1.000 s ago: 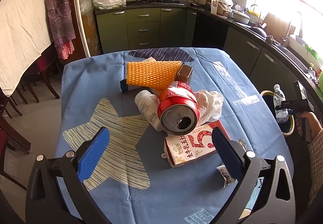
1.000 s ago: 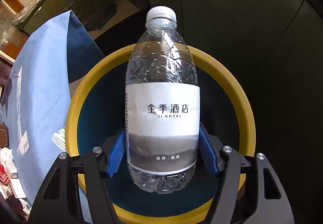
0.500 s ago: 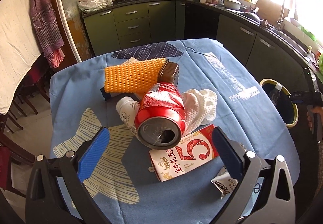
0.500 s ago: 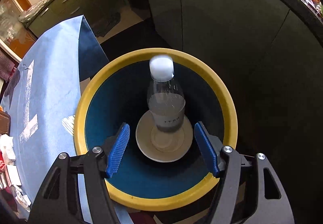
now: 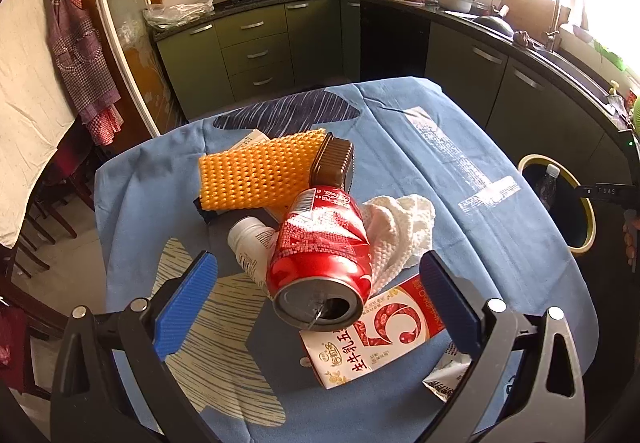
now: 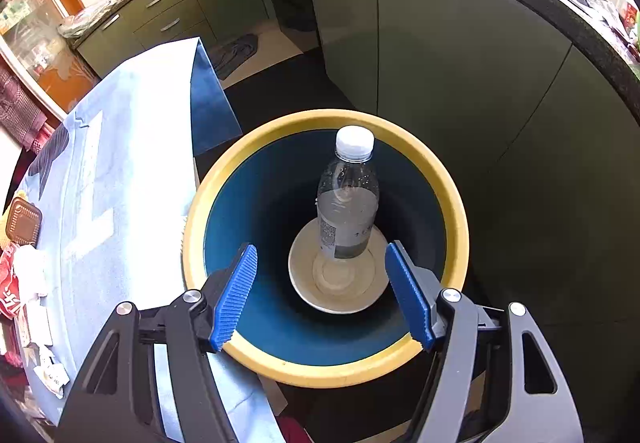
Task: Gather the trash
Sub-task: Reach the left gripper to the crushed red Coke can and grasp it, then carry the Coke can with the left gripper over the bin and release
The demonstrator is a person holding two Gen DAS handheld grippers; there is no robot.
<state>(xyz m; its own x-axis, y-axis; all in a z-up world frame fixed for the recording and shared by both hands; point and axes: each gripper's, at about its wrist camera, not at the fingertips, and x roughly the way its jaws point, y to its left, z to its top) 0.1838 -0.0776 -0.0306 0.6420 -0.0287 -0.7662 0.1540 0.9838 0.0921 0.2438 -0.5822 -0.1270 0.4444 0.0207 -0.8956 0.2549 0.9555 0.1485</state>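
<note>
Overhead, right tongs [image 6: 322,293] apart above bottle [image 6: 347,199] in bin [image 6: 448,199], left tongs [image 5: 318,301] apart facing can [image 5: 320,259].

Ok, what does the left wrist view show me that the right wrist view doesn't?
Only the left wrist view shows the red can lying ahead of the open left gripper, plus the milk carton, white pill bottle and orange mesh.

Only the right wrist view shows inside the bin: the water bottle upright on a white bowl, below the open, empty right gripper.

Both show the blue tablecloth, brown tray, bin and bottle.
</note>
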